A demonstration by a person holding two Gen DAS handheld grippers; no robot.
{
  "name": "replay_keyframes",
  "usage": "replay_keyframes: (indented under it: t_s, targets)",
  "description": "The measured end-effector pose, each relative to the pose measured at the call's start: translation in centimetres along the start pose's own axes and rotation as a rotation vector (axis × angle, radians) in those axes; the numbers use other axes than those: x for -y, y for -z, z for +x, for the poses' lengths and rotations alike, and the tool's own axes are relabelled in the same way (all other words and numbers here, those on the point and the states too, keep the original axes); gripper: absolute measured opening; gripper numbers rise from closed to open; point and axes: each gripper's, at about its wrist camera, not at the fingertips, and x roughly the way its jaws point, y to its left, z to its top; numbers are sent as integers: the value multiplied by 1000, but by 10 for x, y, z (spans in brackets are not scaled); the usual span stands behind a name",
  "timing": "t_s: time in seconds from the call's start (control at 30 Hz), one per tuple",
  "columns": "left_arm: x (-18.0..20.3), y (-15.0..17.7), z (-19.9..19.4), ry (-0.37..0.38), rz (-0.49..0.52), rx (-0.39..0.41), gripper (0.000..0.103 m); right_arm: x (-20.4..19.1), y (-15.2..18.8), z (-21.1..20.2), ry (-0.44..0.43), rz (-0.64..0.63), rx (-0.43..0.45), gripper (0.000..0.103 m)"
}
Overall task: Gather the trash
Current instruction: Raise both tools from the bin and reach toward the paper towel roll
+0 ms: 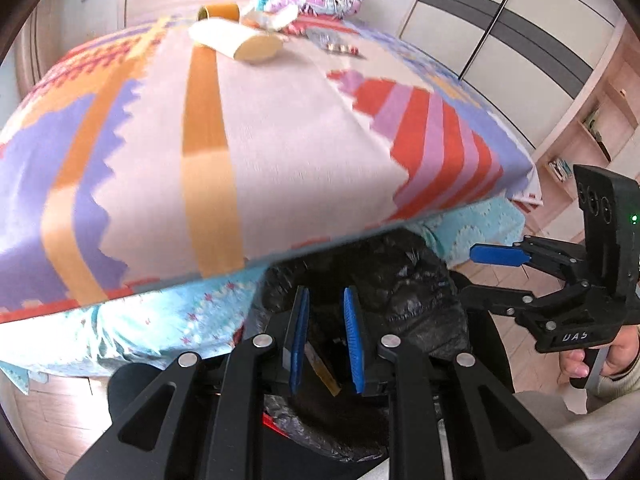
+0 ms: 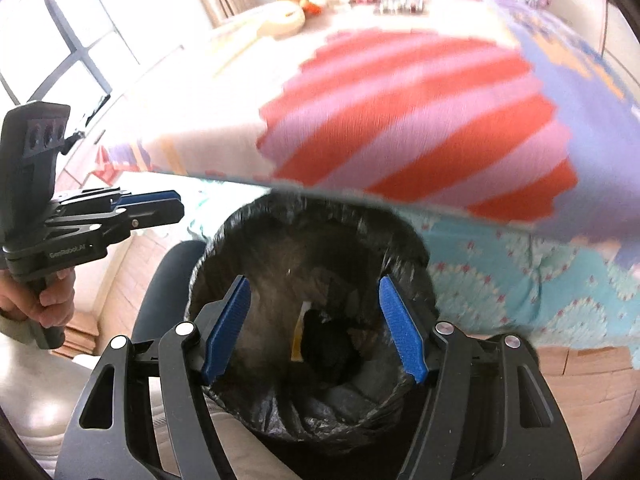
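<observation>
1. The bin (image 2: 312, 320), lined with a black bag, stands on the floor against the bed's edge; scraps lie inside it.
2. Your right gripper (image 2: 316, 328) hangs over its mouth, fingers spread wide, empty.
3. Your left gripper (image 1: 326, 340) hovers above the bin too, pads apart with a narrow gap, empty.
4. A pale tube (image 1: 240, 42) lies on the patterned blanket (image 1: 280, 128), well apart from the bin.

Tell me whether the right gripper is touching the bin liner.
Cannot tell. In the right wrist view the open right gripper overlaps the bin liner rim, with no visible gap or contact.
</observation>
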Motion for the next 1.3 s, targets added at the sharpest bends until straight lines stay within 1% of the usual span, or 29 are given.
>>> replay_keyframes:
  t_s: [0.03, 0.07, 0.1, 0.13, 0.17, 0.23, 0.4, 0.43, 0.5, 0.6, 0.7, 0.77, 0.83, 0.9, 1.0, 1.13, 1.3]
  targets:
    - [-1, -1, -3, -2, -2, 8, 19, -1, -4, -5, 4, -8, 15, 66]
    - [-1, -3, -7, -5, -5, 19, 34, -2, -7, -10, 9, -15, 29, 66]
    - [-1, -4, -10, -16, -3, 32, 56, -1, -9, -13, 11, -18, 39, 66]
    - [0, -6, -15, -30, 2, 54, 62, -2, -13, -18, 13, -24, 53, 66]
    - [2, -8, -20, -34, 12, 79, 63, -3, -16, -23, 16, -31, 67, 66]
    - [4, -12, -24, -20, 17, 86, 63, -3, -21, -29, 22, -40, 87, 66]
    - [10, -26, -36, -25, 47, 127, 63, -4, -38, -47, 45, -70, 137, 66]
    - [10, -31, -38, -30, 51, 134, 63, -4, -41, -49, 48, -71, 145, 67]
    - [11, -37, -39, -39, 59, 145, 63, -3, -50, -54, 61, -74, 169, 72]
    - [9, -48, -44, -49, 70, 168, 63, -2, -64, -58, 79, -84, 206, 73]
    - [6, -62, -48, -60, 74, 187, 63, -2, -77, -61, 94, -94, 231, 73]
    - [3, -72, -51, -70, 72, 205, 63, -2, -84, -63, 101, -99, 242, 74]
    - [-1, -80, -53, -79, 63, 220, 63, -1, -92, -64, 113, -107, 257, 77]
    - [-6, -90, -54, -90, 50, 239, 70, 0, -101, -64, 130, -116, 270, 78]
    - [-15, -105, -55, -98, 15, 264, 74, 1, -113, -64, 146, -121, 287, 78]
    - [-26, -120, -49, -106, -26, 264, 75, 6, -126, -60, 164, -111, 300, 79]
    - [-39, -139, -38, -97, -75, 260, 75, 14, -141, -52, 173, -89, 304, 79]
